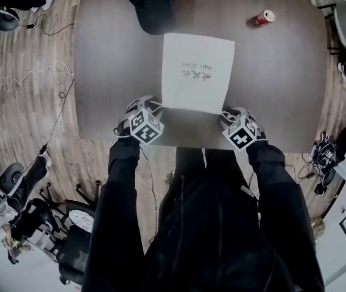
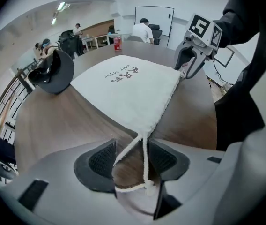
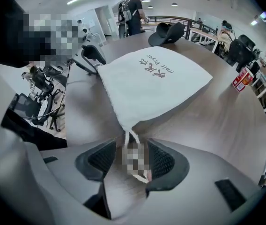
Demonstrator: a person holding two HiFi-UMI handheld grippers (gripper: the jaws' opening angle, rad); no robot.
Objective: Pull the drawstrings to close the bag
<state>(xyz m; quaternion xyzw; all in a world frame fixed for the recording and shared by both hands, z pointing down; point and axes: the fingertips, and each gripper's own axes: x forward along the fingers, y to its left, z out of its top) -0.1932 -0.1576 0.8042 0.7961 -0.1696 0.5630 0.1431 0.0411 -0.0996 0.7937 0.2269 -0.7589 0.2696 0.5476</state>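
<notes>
Bag point(image 1: 197, 72) flat on surface point(image 1: 270, 90), mouth edge spanning between grippers. Left gripper point(image 2: 132, 161) fingers point(image 2: 102, 159) wide open astride left drawstring point(image 2: 145, 159), unclamped. Right gripper point(image 3: 132, 161) likewise astride right drawstring point(image 3: 133, 138). Pull probably outward, opposite ways.

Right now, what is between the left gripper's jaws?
The white drawstring of the bag lies loose between the left gripper's open jaws, with the wooden table under it. The left gripper view shows this.

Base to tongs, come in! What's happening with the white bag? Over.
Left tongs open, drawstring between them, ungripped. Right tongs open, same. Bag flat on table, not pulled shut. Cap and can well clear.
</notes>
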